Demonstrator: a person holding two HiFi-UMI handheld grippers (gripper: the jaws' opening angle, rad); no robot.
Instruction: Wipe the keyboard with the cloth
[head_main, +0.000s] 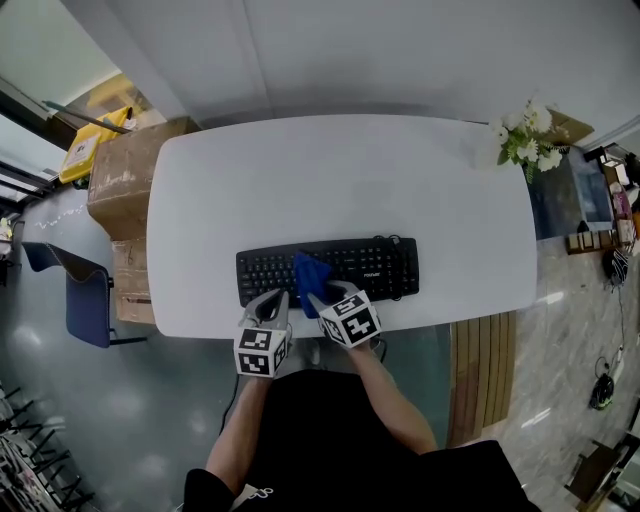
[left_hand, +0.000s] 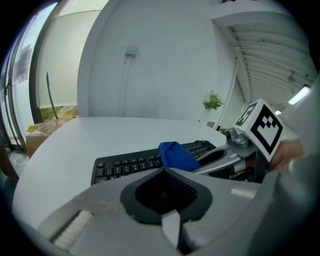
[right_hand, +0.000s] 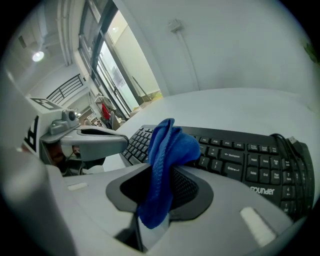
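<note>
Blue cloth (head_main: 311, 272) lay bunched on the keyboard (head_main: 370, 265), pinched by our right gripper (head_main: 320, 298). We held our left gripper (head_main: 270, 303) at the keyboard's near edge, jaws pressed together on nothing.

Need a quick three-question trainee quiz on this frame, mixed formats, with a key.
1. True or false: the blue cloth lies loose on the table, held by neither gripper.
2. What stands at the table's far right edge? A. white flowers B. a mug C. a monitor
3. Fill in: the ____ gripper's jaws are shut with nothing between them.

Key
1. False: the right gripper is shut on it.
2. A
3. left: the left gripper.
</note>
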